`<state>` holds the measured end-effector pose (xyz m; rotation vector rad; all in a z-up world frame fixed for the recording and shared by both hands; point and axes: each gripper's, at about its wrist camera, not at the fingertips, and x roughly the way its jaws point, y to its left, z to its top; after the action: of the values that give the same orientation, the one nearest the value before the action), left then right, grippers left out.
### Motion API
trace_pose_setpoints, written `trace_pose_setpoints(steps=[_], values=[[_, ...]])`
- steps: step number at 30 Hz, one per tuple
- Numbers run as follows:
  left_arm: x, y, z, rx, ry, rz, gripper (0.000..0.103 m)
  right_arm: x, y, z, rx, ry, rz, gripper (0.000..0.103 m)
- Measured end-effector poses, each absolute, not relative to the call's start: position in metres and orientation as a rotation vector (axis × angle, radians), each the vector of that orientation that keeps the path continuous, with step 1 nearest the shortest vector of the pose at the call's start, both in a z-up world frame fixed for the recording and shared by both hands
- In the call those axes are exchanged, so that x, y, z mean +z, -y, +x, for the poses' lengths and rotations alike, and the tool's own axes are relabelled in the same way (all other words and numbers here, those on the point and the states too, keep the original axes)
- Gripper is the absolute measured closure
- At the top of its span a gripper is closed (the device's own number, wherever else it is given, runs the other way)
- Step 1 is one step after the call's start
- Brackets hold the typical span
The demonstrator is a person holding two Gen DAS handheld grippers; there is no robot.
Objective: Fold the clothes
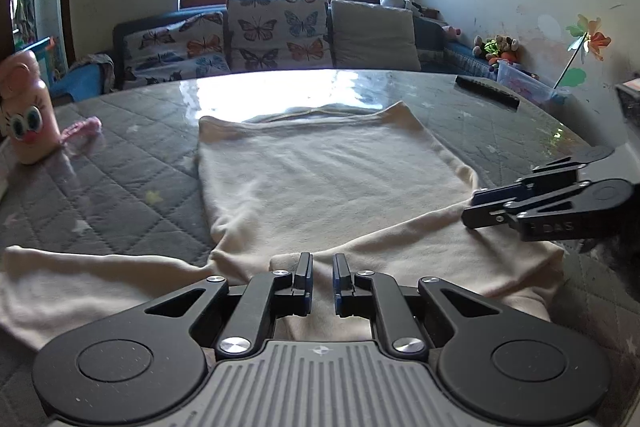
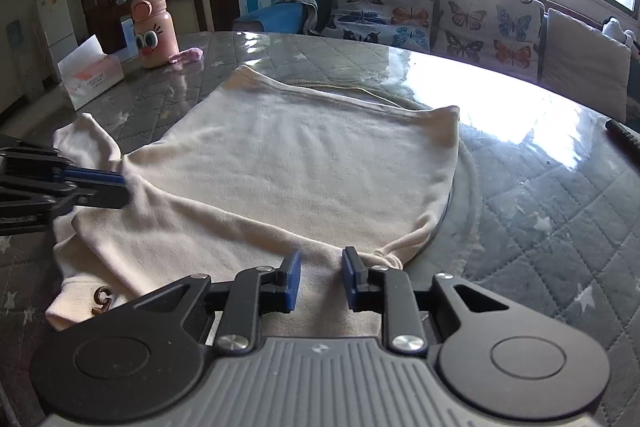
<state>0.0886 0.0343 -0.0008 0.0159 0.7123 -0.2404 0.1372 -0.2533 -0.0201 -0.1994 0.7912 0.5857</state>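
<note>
Left gripper (image 1: 322,277): jaws apart, low over the near edge of the cream shirt (image 1: 328,179), gripping nothing. Right gripper (image 2: 320,275): jaws apart above the shirt's near right corner, fabric bunched beside one finger. Shirt lies spread on the quilted grey surface (image 2: 560,211), one sleeve folded across. Pink bottle (image 2: 154,29) stands beyond, near a tissue box (image 2: 92,79).

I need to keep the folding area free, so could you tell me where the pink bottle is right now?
The pink bottle stands upright at the table's far left in the right wrist view, between the tissue box and a small pink item, clear of the cream garment.
</note>
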Motion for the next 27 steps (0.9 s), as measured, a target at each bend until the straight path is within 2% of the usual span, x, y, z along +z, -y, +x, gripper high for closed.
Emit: trace_pose_setpoints(steps=[12, 20, 27], values=[[0.000, -0.061, 0.077, -0.190, -0.698, -0.031, 0.091, -0.015, 0.235, 0.134, 0.625, -0.778, -0.232, 0.075], [0.010, -0.117, 0.056, 0.008, -0.684, -0.069, 0.073, -0.017, 0.189, 0.109, 0.778, -0.769, -0.294, 0.069], [0.006, -0.163, 0.043, 0.200, -0.695, -0.096, 0.065, -0.020, 0.153, 0.081, 0.894, -0.734, -0.386, 0.068]])
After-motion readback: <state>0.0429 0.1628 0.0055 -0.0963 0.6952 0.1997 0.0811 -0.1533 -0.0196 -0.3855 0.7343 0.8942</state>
